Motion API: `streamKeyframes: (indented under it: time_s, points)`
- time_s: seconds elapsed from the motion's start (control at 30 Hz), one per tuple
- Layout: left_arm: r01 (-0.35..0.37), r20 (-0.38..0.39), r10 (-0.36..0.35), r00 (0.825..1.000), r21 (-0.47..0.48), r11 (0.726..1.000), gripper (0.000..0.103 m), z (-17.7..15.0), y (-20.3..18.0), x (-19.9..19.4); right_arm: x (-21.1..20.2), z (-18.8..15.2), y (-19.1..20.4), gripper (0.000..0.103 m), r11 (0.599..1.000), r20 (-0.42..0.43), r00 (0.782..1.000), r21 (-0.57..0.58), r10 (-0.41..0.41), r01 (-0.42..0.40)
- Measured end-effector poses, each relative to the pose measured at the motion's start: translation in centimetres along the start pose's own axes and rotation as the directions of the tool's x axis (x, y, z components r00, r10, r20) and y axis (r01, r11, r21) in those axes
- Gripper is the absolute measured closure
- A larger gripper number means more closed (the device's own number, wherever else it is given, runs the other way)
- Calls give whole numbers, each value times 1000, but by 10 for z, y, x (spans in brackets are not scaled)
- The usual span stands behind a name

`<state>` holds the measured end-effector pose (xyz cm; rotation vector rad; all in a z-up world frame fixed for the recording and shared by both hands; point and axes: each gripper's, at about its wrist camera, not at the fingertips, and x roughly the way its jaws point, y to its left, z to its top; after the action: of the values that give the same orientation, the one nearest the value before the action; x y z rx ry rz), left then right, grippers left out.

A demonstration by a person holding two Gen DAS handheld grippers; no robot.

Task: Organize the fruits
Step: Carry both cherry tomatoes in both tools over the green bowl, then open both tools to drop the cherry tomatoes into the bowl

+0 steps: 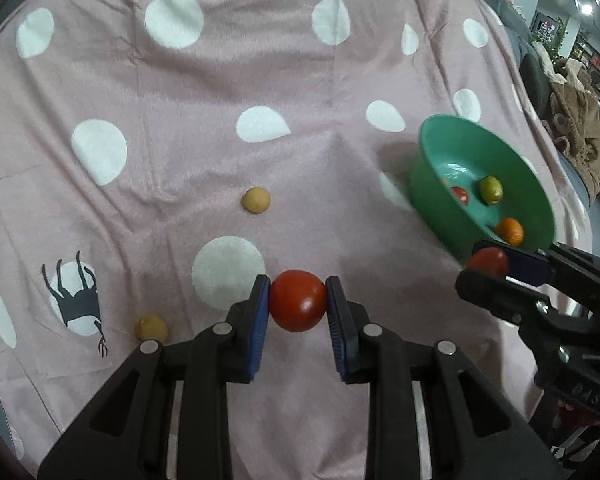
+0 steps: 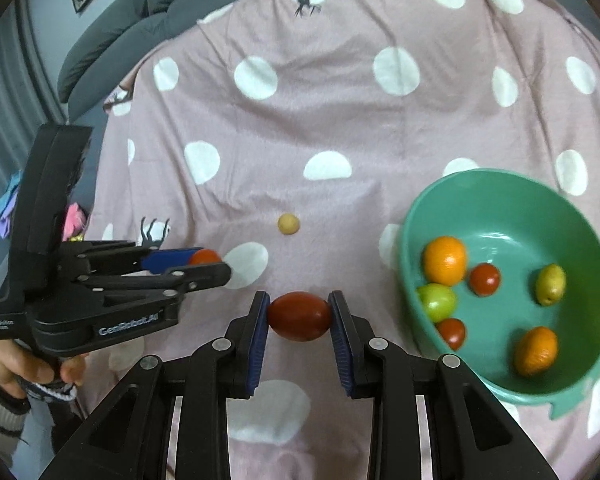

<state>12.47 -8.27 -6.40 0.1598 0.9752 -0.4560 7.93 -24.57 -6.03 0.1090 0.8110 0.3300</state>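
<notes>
My left gripper [image 1: 298,304] is shut on a round red tomato [image 1: 298,306], held above the pink spotted cloth [image 1: 220,100]. My right gripper [image 2: 299,316] is shut on an oval red tomato [image 2: 299,316], left of the green bowl [image 2: 580,232]. The bowl holds two oranges [image 2: 445,260], two small tomatoes [image 2: 485,279] and two green fruits [image 2: 437,301]. Two small tan fruits lie on the cloth, one in the middle [image 1: 256,200] and one at the lower left [image 1: 151,328]. In the left wrist view the right gripper [image 1: 490,264] is by the bowl's near rim [image 1: 432,128].
The cloth covers a grey sofa [image 2: 112,36]. A person's hand [image 2: 16,364] holds the left gripper's body. Shelves and a brown heap [image 1: 576,120] stand beyond the cloth's right edge.
</notes>
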Motion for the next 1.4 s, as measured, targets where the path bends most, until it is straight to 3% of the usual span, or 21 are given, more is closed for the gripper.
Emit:
streamKeyframes:
  time_s: [0.43, 0.93, 1.4]
  points:
    - [48, 60, -54, 997, 104, 993, 76, 19, -69, -25, -53, -3, -33, 71, 997, 100, 993, 66, -54, 47]
    - [121, 3, -125, 992, 217, 969, 75, 56, -153, 28, -63, -10, -106, 71, 974, 121, 979, 180, -164, 141]
    - [108, -72, -94, 993, 225, 968, 75, 55, -165, 68, -43, -10, -132, 71, 966, 74, 979, 190, -190, 173]
